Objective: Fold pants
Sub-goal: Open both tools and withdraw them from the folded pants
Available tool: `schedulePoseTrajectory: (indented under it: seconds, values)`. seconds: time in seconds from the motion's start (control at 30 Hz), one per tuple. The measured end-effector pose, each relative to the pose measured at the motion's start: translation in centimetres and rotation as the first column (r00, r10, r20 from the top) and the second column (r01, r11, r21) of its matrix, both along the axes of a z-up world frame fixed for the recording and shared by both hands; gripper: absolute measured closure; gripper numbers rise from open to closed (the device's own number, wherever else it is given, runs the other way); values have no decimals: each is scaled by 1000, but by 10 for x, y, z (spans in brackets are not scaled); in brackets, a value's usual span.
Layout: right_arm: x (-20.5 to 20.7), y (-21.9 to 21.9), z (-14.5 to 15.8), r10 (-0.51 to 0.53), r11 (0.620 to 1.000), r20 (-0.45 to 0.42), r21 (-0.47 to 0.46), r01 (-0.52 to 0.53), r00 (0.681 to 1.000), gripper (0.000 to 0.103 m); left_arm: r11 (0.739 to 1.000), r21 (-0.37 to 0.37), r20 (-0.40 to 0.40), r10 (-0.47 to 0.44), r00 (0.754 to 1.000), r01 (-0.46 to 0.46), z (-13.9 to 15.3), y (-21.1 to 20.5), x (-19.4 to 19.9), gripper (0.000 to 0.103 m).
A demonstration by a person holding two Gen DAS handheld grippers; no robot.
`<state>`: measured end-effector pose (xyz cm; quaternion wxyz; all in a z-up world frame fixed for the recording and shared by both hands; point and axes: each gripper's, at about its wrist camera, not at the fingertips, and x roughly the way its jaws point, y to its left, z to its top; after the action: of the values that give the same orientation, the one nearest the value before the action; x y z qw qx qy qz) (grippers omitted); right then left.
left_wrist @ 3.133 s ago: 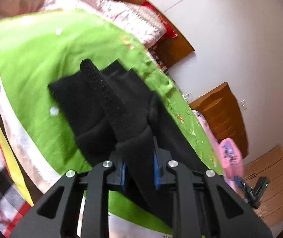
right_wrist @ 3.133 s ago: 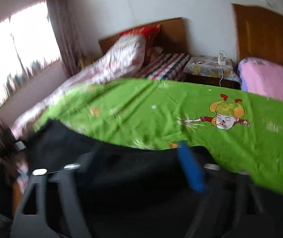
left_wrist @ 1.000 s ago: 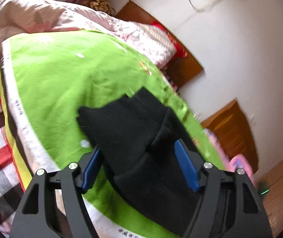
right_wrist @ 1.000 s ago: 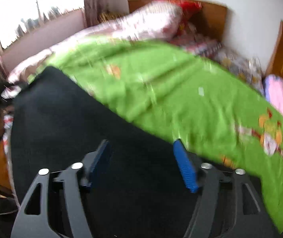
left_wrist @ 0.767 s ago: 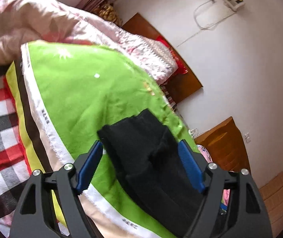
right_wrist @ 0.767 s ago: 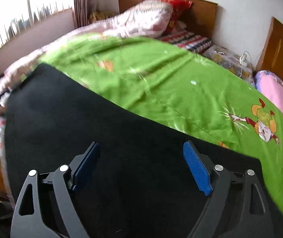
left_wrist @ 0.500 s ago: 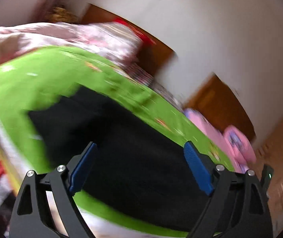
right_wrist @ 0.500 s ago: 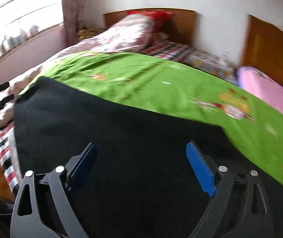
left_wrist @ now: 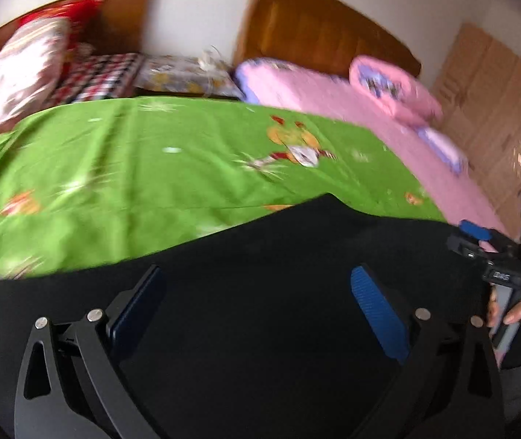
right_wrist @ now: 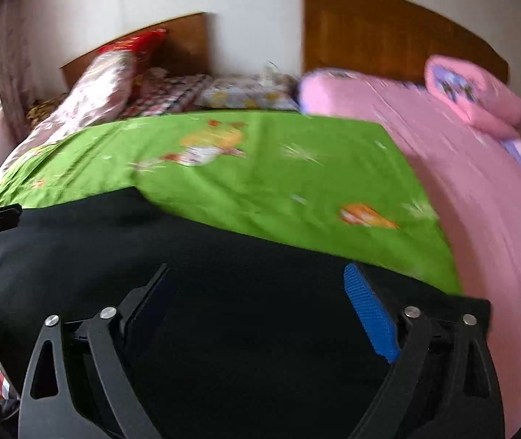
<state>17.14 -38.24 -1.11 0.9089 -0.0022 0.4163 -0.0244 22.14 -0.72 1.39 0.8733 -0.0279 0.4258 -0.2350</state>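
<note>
Pants [left_wrist: 278, 292] spread flat and black across the near edge of the green sheet [left_wrist: 150, 168] on the bed — probably laid wide so the next fold can start clean. Left tongs [left_wrist: 256, 303] splayed wide, grasping nothing, poised just over the cloth. Right tongs [right_wrist: 260, 303] likewise released and empty above the same dark spread. Three seconds back, clenched on a bunched, hanging fold by the left tongs; now let go, garment lying smooth and both views swung round toward the pink bed [right_wrist: 479, 190] — motion blur throughout.
</note>
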Motion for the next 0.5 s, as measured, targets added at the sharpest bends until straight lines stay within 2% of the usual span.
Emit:
schedulePoseTrajectory:
  seconds: [0.03, 0.07, 0.1, 0.13, 0.23, 0.27, 0.33, 0.37, 0.43, 0.5]
  values:
    - [0, -14, -17, -63, 995, -76, -82, 57, 995, 11, 1000, 24, -18, -2, 1000, 2, -8, -11, 9, 2]
    - [-1, -20, -26, -74, 993, -111, -99, 63, 991, 11, 999, 43, -39, -1, 999, 3, -17, -23, 16, 2]
    - [-9, -30, -32, -42, 998, -107, -40, 37, 993, 10, 997, 75, -55, 8, 998, -3, -28, -34, 25, 2]
    - [-16, -34, -31, -25, 1000, -100, -14, 24, 995, 10, 993, 118, -27, 24, 999, -21, -32, -41, 28, 2]
    - [-35, -38, -21, 16, 1000, -90, -22, -18, 996, 11, 967, 252, 5, 26, 1000, -27, -38, -68, 38, 2]
    - [-41, -36, -14, 10, 1000, -65, -28, -12, 998, 11, 966, 256, 19, 38, 999, -41, -34, -71, 38, 2]
    - [-54, -30, 0, -7, 997, -7, -71, 6, 1000, 10, 979, 201, 61, 26, 998, -38, -20, -80, 27, 2]
    - [-61, -20, 8, 23, 998, 25, -56, -22, 999, 10, 985, 171, 71, -10, 997, -2, -15, -89, 21, 2]
    - [-68, -4, 15, 100, 995, 66, -4, -100, 993, 10, 982, 172, 81, -93, 992, 78, -13, -112, 9, 2]
    - [-73, 23, 12, 197, 980, 62, 19, -199, 978, 10, 959, 217, 55, -198, 979, 182, -26, -143, 1, 2]
